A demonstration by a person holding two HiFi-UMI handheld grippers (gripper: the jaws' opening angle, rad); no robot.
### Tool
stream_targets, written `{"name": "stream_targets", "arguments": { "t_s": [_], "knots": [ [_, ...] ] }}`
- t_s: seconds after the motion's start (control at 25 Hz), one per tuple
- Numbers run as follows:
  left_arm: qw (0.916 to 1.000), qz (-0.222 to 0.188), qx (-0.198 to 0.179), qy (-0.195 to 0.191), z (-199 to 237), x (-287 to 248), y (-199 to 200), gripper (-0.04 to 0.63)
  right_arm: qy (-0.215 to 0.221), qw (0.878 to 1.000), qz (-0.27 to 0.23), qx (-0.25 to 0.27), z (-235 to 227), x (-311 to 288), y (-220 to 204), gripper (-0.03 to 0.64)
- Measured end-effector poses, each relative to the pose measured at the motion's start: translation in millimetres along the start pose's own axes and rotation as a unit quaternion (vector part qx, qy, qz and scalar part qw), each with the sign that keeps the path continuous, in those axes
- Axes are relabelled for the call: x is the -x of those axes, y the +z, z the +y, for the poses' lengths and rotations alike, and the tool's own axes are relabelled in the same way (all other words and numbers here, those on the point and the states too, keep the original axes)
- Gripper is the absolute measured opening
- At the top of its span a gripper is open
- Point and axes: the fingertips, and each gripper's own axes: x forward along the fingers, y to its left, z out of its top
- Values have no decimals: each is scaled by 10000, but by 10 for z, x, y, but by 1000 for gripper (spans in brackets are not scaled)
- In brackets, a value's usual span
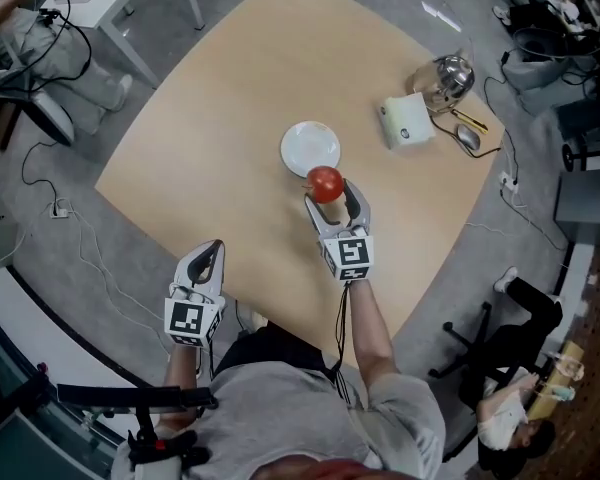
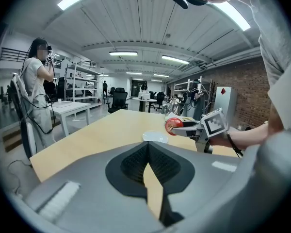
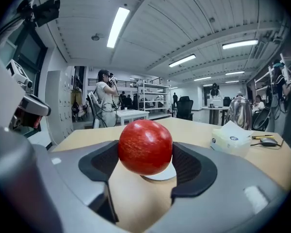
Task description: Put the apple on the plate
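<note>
- One broad table (image 1: 230,98) of pale, smooth wood with curved edges.
- My right gripper (image 1: 330,196), grey with ribbed black pads, is clamped on the apple (image 1: 325,183). My left gripper (image 1: 210,253) hangs at the table's near edge, jaws together, empty.
- Round, glossy white plate (image 1: 310,147).
- Apple: red, shiny, finely streaked, held off the table by the plate's near rim.

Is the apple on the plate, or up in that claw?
In the right claw: it is shut on the apple, held above the table just short of the bare white plate.
</note>
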Motion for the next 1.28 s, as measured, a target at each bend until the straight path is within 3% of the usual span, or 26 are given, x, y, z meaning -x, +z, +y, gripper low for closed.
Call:
{"name": "stream_targets", "arguments": {
  "t_s": [1.28],
  "knots": [
    [9995,280,47,-100,12,-255,-88,20,-12,9985,540,42,-271,-699,-396,348]
  ]
}}
